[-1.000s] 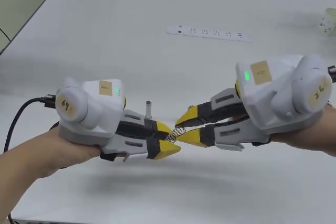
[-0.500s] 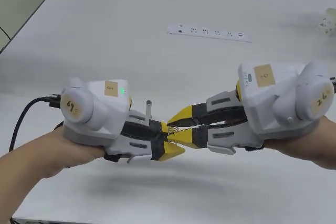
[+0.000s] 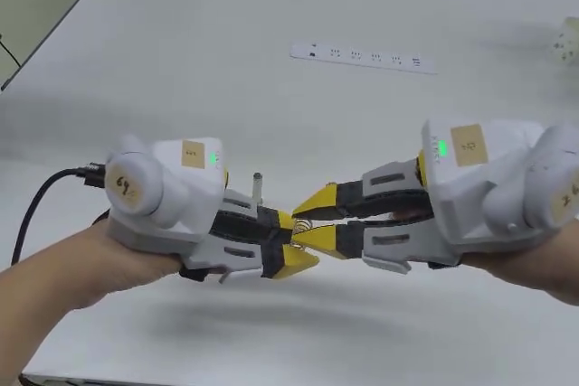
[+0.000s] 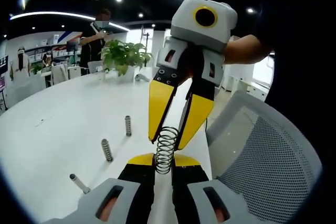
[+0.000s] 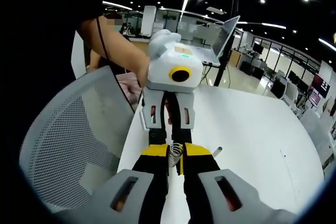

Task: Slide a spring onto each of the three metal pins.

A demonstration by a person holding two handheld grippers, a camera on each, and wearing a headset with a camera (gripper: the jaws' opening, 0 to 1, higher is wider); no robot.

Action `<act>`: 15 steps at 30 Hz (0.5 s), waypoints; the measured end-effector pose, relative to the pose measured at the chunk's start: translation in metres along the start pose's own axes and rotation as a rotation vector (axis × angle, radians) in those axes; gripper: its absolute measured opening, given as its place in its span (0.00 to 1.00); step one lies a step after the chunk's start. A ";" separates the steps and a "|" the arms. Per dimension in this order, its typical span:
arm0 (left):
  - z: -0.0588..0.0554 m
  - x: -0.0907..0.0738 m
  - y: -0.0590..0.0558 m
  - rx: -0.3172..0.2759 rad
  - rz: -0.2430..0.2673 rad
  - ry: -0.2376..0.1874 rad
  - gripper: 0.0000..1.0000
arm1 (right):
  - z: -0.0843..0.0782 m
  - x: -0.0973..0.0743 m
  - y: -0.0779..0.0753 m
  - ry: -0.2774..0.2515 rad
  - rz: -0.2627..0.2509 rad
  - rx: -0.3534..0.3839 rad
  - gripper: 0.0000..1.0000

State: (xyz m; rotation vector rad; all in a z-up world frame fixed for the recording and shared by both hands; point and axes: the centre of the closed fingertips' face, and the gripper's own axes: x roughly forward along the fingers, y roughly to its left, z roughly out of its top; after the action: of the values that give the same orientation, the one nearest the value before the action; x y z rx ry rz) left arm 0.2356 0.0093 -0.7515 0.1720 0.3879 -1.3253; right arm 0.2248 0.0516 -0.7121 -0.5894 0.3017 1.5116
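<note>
Coil spring [image 4: 166, 150]: judged light, compliant, prone to flick free. Was pinched by left gripper [image 4: 164, 163] jaws and right gripper [image 5: 176, 150] jaws alike; best gripped near one end, gently.

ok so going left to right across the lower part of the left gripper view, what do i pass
bare pin → pin wearing a spring → second pin wearing a spring → loose spring between the jaws → mesh chair back
</note>
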 end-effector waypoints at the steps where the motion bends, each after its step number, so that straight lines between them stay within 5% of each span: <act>1: 0.001 0.000 0.000 -0.002 0.000 -0.003 0.03 | 0.001 0.000 0.000 0.001 0.000 -0.003 0.07; 15: 0.003 -0.004 0.005 -0.031 0.037 -0.027 0.12 | 0.003 0.001 -0.004 0.027 -0.012 -0.054 0.07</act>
State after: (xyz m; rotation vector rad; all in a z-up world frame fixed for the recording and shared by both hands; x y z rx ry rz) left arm 0.2403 0.0126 -0.7475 0.1344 0.3805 -1.2833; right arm 0.2285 0.0545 -0.7096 -0.6543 0.2781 1.5050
